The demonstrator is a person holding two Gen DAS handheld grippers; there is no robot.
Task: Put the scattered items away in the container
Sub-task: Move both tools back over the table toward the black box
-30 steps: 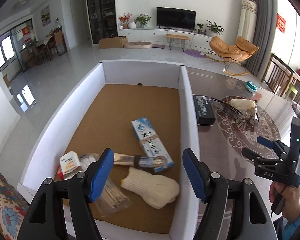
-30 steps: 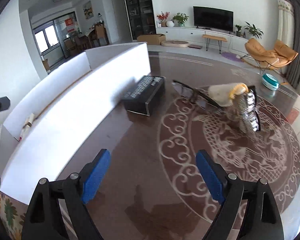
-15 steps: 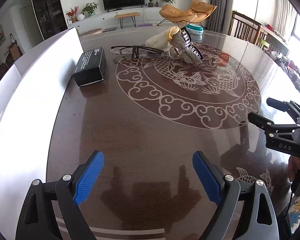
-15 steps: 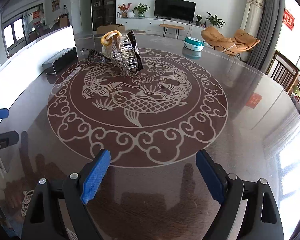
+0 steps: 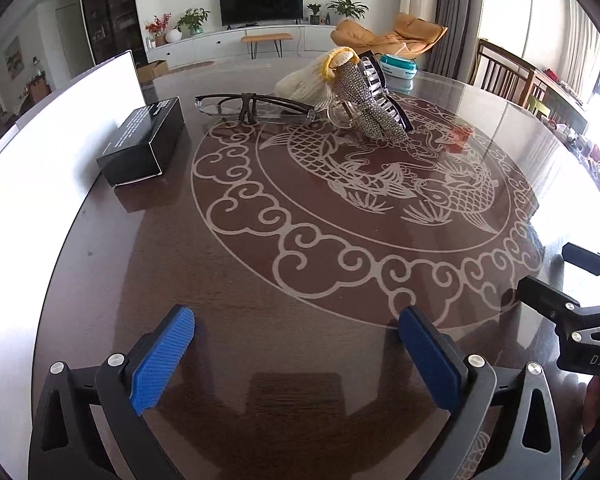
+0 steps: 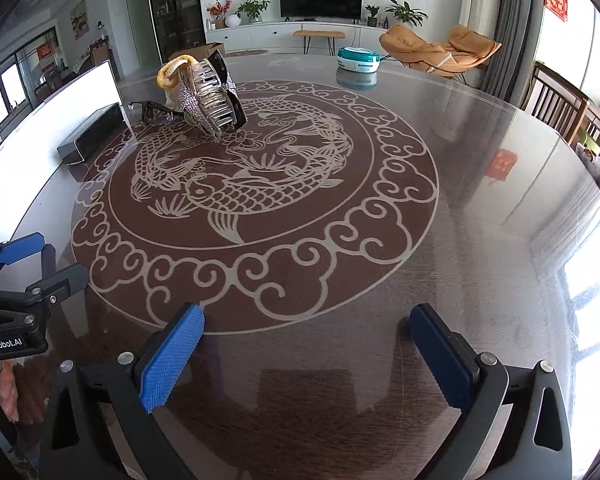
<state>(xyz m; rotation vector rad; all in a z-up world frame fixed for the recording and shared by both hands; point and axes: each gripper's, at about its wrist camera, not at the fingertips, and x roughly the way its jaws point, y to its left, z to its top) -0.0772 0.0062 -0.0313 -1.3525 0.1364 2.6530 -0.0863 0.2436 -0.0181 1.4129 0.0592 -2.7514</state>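
I have both tools empty, jaws spread wide: the left gripper (image 5: pixel 296 344) and the right gripper (image 6: pixel 306 344) hover low over the bare table (image 6: pixel 480 184), side by side. The leftovers sit well ahead of my fingers in a tight heap: glasses (image 5: pixel 256 109), a knitted glove (image 5: pixel 312 82) and a rhinestone hair claw (image 5: pixel 374 102) leaning on one another, with a black box (image 5: pixel 144 140) ahead-left against the container wall (image 5: pixel 32 184). My worry is that pinching one piece drags its neighbours, or the thin glasses skid on the glossy top and slip the pads.
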